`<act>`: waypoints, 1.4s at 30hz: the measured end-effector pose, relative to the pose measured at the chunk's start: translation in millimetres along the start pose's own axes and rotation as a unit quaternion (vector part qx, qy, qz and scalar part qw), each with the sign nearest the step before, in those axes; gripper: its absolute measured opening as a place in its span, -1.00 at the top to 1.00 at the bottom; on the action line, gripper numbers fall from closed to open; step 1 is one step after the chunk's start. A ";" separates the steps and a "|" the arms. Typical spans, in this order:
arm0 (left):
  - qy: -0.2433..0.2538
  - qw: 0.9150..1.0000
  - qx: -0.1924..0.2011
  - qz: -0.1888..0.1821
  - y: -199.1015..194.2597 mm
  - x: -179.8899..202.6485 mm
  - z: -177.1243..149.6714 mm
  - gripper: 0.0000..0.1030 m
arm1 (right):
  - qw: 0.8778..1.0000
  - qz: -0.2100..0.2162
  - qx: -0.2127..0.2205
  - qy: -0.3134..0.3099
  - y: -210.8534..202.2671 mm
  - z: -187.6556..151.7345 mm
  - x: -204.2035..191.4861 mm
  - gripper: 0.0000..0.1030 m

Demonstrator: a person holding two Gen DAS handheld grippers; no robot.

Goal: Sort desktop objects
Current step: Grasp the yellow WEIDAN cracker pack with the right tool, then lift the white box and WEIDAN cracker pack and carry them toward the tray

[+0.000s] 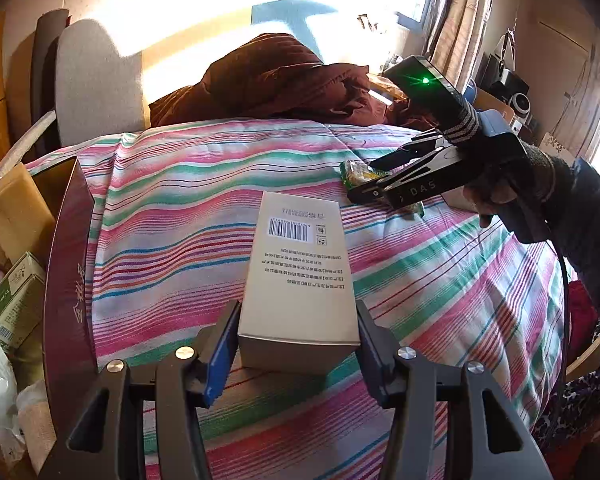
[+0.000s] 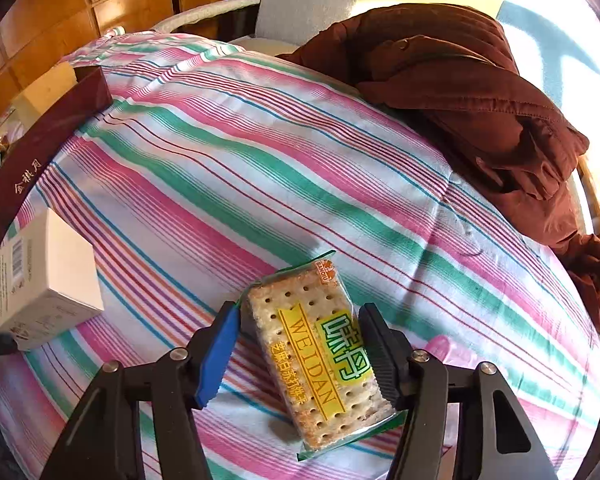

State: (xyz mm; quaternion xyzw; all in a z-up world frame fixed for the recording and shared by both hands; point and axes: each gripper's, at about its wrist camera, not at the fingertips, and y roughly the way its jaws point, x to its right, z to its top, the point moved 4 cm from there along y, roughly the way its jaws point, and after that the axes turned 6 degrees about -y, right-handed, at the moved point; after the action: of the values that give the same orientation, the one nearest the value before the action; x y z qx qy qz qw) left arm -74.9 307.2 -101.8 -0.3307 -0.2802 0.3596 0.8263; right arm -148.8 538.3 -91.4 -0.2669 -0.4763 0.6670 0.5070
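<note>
My left fingers (image 1: 298, 344) squeeze the near end of a white box (image 1: 300, 268). My right fingers (image 2: 300, 350) hold a cracker pack (image 2: 320, 356). Both are over the striped bed cover (image 2: 260, 152). A dark red box (image 1: 66, 280) stands left of my left fingers.

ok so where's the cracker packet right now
In the right wrist view the cracker packet sits between the right gripper's fingers over the striped bedspread, with the white box off to its left.
</note>
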 end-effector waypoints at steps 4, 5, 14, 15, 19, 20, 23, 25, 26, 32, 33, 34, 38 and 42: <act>0.002 1.000 -0.001 0.000 -9.0 1.3 -10.1 -0.06 | 1.000 0.006 0.009 0.019 -15.1 -9.6 -29.6 -0.20; 0.002 1.000 -0.002 0.000 -11.3 1.2 -12.8 -0.06 | 1.000 0.008 0.011 0.022 -18.6 -13.6 -39.2 -0.20; -0.001 1.000 0.002 -0.002 -37.7 1.5 -38.2 -0.06 | 0.997 0.010 0.037 0.063 -42.8 -51.9 -136.8 -0.20; 0.000 1.000 0.003 -0.001 -41.0 2.1 -40.8 -0.06 | 0.997 0.009 0.039 0.067 -45.6 -55.4 -142.4 -0.20; 0.003 1.000 0.007 0.000 -49.6 2.9 -47.8 -0.06 | 0.996 0.014 0.044 0.077 -56.4 -68.4 -166.4 -0.20; 0.004 1.000 0.008 0.001 -51.7 3.1 -49.5 -0.06 | 0.996 0.016 0.046 0.080 -60.1 -73.3 -170.4 -0.20; 0.004 1.000 0.008 0.002 -53.2 2.6 -52.7 -0.06 | 0.995 0.015 0.043 0.084 -54.9 -76.8 -185.8 -0.20; 0.009 1.000 0.010 0.006 -51.5 3.9 -52.8 -0.06 | 0.995 0.011 0.042 0.088 -53.2 -80.3 -190.2 -0.21; 0.012 1.000 0.011 0.008 -50.7 4.8 -52.7 -0.06 | 0.995 0.010 0.044 0.090 -53.8 -81.0 -191.3 -0.21; 0.023 1.000 0.010 0.001 -42.1 7.9 -46.6 -0.11 | 0.993 0.010 0.054 0.100 -54.9 -85.0 -189.2 -0.25; 0.021 1.000 0.010 0.001 -40.9 7.1 -45.8 -0.11 | 0.993 0.011 0.055 0.101 -54.9 -85.6 -189.0 -0.28; 0.020 1.000 0.010 0.001 -39.7 6.5 -45.3 -0.11 | 0.993 0.012 0.056 0.101 -55.0 -86.3 -188.6 -0.29; 0.013 1.000 0.013 0.000 -38.1 4.3 -45.3 -0.04 | 0.993 0.013 0.060 0.103 -57.5 -91.5 -186.8 -0.31; 0.010 1.000 0.023 0.000 -42.2 4.6 -47.4 -0.03 | 0.992 0.011 0.061 0.111 -59.5 -98.4 -182.7 -0.38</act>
State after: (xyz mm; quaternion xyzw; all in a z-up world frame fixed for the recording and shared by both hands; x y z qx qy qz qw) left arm -21.8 272.4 -98.8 -0.3155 -0.2640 0.3628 0.8361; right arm 21.6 406.1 -100.3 -0.3127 -0.3728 0.6666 0.5647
